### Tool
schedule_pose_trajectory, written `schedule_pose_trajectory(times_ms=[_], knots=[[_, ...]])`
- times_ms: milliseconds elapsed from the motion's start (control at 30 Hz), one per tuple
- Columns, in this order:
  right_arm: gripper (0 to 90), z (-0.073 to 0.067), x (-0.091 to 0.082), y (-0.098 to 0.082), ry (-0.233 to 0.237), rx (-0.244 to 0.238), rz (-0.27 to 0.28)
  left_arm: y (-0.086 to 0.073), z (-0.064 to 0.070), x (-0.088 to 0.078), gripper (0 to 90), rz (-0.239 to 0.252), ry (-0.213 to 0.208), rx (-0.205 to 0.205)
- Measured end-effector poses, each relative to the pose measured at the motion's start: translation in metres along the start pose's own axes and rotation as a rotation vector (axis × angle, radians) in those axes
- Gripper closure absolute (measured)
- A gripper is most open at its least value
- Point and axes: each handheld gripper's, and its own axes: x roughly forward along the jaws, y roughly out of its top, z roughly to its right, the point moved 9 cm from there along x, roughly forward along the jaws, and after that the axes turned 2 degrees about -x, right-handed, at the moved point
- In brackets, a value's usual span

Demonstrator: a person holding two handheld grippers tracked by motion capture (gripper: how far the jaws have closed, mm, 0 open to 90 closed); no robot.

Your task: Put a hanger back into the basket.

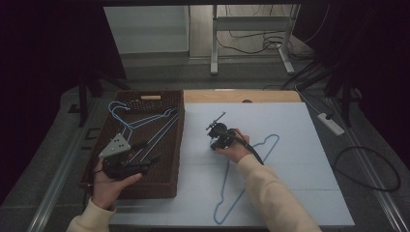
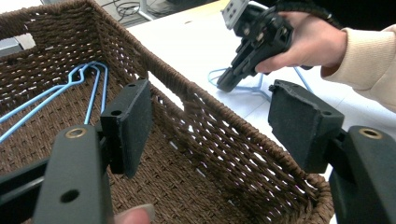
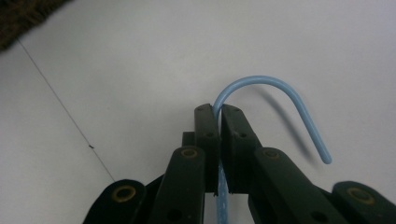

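White counter (image 1: 290, 125): my right tongs (image 3: 219, 116) pinch the blue hanger (image 3: 275, 91); my left tongs (image 2: 210, 126) gape over the basket (image 2: 224, 140).

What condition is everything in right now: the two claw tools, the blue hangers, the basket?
Right gripper: shut on the neck of the hanger on the table.
Hanger on the table: lying flat, pinched below its hook.
Left gripper: open, empty, over the basket.
Basket: upright.
Hangers in the basket: lying loose.
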Motion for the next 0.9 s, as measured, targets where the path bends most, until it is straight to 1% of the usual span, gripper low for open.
schedule_pose_trajectory(times_ms=[167, 200, 433, 600, 767, 833, 867, 900], knots=[[86.6, 0.002, -0.017, 0.002, -0.007, 0.020, 0.074, 0.000, 0.002, 0.002, 31.4, -0.002, -0.002, 0.003], [86.7, 0.002, -0.023, 0.003, -0.010, 0.023, 0.101, 0.000, 0.002, 0.002, 31.3, -0.002, -0.003, 0.004], [86.8, 0.004, -0.047, 0.000, -0.021, 0.040, 0.199, -0.001, 0.007, 0.005, 31.4, -0.010, -0.008, 0.010], [87.0, 0.005, -0.059, -0.002, -0.025, 0.045, 0.249, -0.002, 0.010, 0.008, 31.4, -0.019, -0.015, 0.015], [87.3, 0.004, -0.069, -0.003, -0.027, 0.048, 0.277, -0.003, 0.013, 0.010, 31.5, -0.028, -0.022, 0.019], [87.4, 0.004, -0.075, -0.003, -0.023, 0.049, 0.295, -0.003, 0.015, 0.011, 31.6, -0.028, -0.024, 0.020], [87.4, 0.004, -0.075, -0.003, -0.023, 0.049, 0.295, -0.003, 0.015, 0.012, 31.6, -0.029, -0.025, 0.022], [87.4, 0.004, -0.079, -0.003, -0.012, 0.052, 0.313, -0.003, 0.016, 0.012, 31.6, -0.029, -0.027, 0.023]])
